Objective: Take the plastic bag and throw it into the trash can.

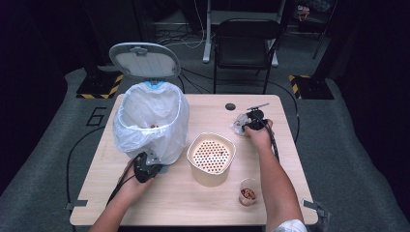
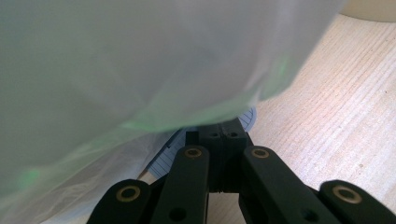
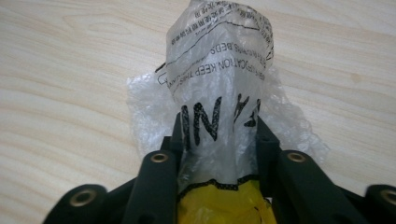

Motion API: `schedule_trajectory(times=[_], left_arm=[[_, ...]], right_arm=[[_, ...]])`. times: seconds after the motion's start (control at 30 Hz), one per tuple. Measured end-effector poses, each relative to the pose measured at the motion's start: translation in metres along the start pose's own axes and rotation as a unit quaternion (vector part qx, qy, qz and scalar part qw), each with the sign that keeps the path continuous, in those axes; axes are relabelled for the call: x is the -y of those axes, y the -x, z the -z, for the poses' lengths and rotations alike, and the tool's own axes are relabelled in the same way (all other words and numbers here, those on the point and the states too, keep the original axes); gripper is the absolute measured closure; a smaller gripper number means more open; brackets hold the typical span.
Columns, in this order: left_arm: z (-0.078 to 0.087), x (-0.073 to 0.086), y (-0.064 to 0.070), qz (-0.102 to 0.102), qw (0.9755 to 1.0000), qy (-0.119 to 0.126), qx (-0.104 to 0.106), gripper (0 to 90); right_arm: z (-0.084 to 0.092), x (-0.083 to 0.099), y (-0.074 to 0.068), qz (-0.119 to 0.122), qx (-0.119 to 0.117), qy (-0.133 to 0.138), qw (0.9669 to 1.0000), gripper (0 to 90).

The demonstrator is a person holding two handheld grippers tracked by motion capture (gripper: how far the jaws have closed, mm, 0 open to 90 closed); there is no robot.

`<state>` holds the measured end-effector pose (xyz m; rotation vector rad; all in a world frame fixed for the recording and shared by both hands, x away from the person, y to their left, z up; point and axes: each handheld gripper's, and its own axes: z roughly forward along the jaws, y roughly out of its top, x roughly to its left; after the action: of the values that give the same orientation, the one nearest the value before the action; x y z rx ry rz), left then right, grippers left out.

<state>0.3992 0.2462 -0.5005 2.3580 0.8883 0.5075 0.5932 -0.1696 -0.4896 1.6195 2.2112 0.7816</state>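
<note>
A crumpled clear plastic bag (image 3: 219,65) with black print and a yellow part lies at the table's right back. My right gripper (image 3: 219,135) is shut on it, and the film bunches up between the two jaws. From above, that gripper (image 1: 247,123) points left at the bag (image 1: 239,123). My left gripper (image 2: 219,135) has its jaws together, tips against a ribbed grey-blue pedal (image 2: 247,119) under the white liner (image 2: 140,65). In the high view the left gripper (image 1: 159,166) sits at the foot of the lined bin (image 1: 151,121), whose lid (image 1: 144,60) stands up.
A cream container with a perforated insert (image 1: 211,157) stands mid-table. A small clear cup of brown bits (image 1: 248,193) sits near the front right edge. The table (image 1: 193,203) has a cable hole (image 1: 230,106) at the back. A black chair (image 1: 244,43) stands beyond.
</note>
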Motion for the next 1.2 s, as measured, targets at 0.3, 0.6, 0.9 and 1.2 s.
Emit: schedule_trajectory(times=[0.3,0.6,0.9,1.2], left_arm=[[0.001,-0.001,0.000,0.006,1.0000,-0.007,0.002,90.0],[-0.001,-0.001,0.003,0.015,0.9999,-0.002,-0.005,90.0],[0.000,-0.002,0.002,0.013,0.9999,-0.005,-0.005,90.0],[-0.001,-0.002,0.002,0.015,0.9999,-0.003,-0.005,90.0]], right_arm=[[0.017,-0.003,0.005,0.001,-0.018,0.005,0.9998,74.0],[0.067,-0.005,0.005,0.016,-0.028,0.034,0.9989,74.2],[0.106,-0.003,0.002,0.027,-0.045,0.060,0.9968,74.2],[0.154,-0.011,-0.018,0.069,-0.077,0.082,0.9912,74.3]])
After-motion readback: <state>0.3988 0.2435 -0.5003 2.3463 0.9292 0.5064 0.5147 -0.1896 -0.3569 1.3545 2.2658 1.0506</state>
